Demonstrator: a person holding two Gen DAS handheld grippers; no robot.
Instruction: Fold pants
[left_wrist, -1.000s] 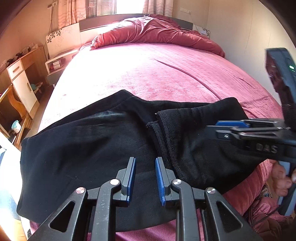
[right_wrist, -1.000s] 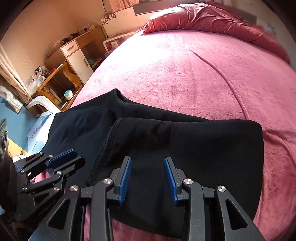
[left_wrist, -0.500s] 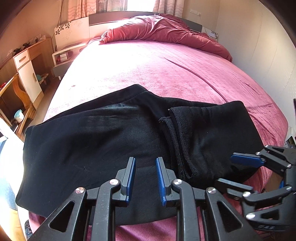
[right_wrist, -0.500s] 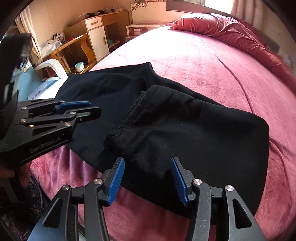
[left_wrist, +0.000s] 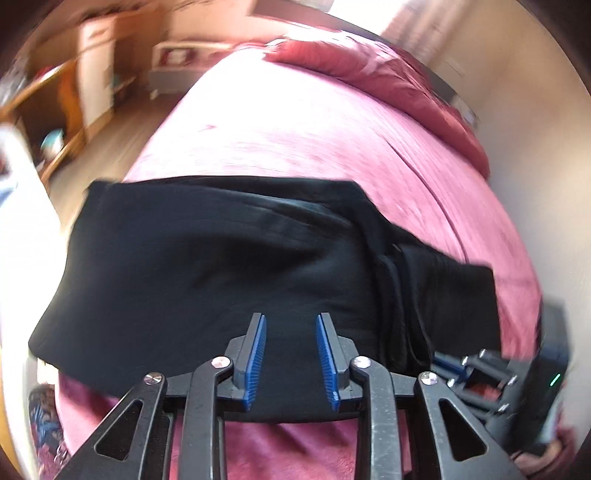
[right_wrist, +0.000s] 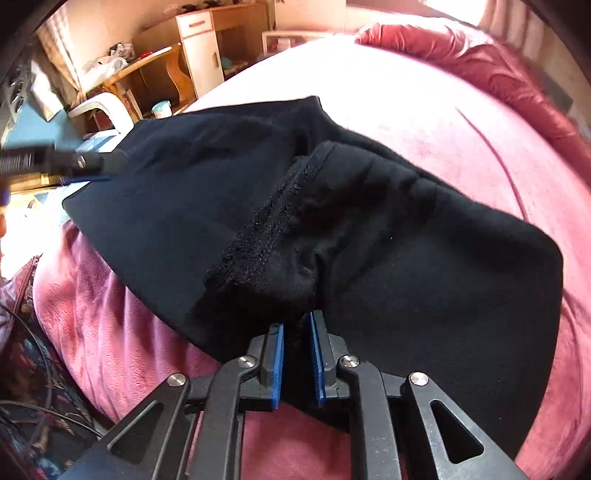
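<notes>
Black pants (left_wrist: 221, 266) lie across the near end of a bed with a pink cover (left_wrist: 314, 122), one end folded over onto the rest. My left gripper (left_wrist: 291, 321) is open and empty, just above the pants' near edge. My right gripper (right_wrist: 296, 325) is shut on the near edge of the folded black layer (right_wrist: 388, 258), where the fuzzy hem (right_wrist: 266, 221) ends. The right gripper shows at the lower right of the left wrist view (left_wrist: 476, 373). The left gripper shows at the left edge of the right wrist view (right_wrist: 74, 162). The left wrist view is blurred.
A rumpled red duvet (right_wrist: 480, 62) lies at the head of the bed. A wooden desk and white cabinet (right_wrist: 199, 48) stand left of the bed, with a white chair (right_wrist: 107, 107) near the foot. Cables (right_wrist: 33, 369) lie on the patterned floor.
My right gripper has moved in and closed on the near edge of the folded pants layer. My left gripper has swung left along the pants and stays open.
</notes>
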